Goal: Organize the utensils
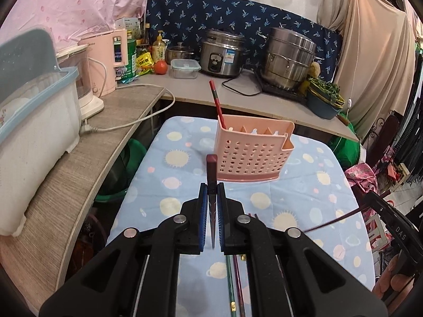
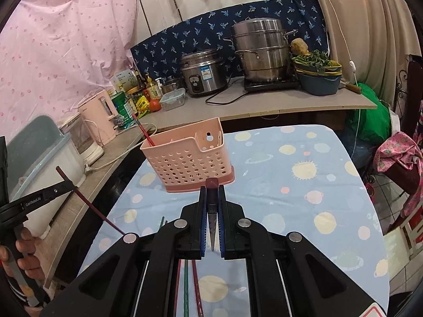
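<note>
Nearest, loose green and dark red chopsticks [image 1: 232,285] lie on the table's blue planet-print cloth [image 1: 304,185], short of the pink perforated plastic utensil holder [image 1: 251,153]. The left tongs [image 1: 212,192] are clamped on a dark red chopstick [image 1: 211,170] pointing toward that holder. The right tongs [image 2: 212,192] likewise pinch another dark red chopstick [image 2: 211,185] just before the holder. Inside it, at its left end, one red chopstick [image 1: 216,103] stands tilted.
</note>
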Motion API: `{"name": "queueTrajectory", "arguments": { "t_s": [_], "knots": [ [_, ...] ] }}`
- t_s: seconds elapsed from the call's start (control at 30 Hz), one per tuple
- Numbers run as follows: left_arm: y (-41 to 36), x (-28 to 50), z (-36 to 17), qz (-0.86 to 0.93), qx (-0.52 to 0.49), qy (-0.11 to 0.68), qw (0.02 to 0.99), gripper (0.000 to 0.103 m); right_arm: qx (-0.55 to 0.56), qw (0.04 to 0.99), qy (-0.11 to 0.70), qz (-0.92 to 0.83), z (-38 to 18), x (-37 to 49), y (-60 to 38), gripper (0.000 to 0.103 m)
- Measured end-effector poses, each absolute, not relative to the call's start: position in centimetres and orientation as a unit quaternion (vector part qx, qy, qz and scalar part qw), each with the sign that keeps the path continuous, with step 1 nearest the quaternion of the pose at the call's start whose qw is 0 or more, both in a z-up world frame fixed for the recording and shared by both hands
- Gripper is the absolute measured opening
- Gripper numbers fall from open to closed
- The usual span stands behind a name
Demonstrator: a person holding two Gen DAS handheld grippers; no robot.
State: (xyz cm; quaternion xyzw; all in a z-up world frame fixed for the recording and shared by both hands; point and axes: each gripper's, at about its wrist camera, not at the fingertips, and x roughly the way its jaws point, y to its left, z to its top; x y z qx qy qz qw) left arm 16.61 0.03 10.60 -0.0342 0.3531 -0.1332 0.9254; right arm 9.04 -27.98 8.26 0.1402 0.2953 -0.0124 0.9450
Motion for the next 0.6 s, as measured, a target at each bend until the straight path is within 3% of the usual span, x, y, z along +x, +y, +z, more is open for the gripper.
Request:
{"name": "queueTrajectory", "arguments": {
  "t_s": [0.6],
  "knots": [
    [-2.3,20.3,17.3,-0.144,-0.035,0.291,0.945,0.007,0.144,0.96,0.24,-0.016,13.7,13.2,-30.4,0.007]
  ]
}}
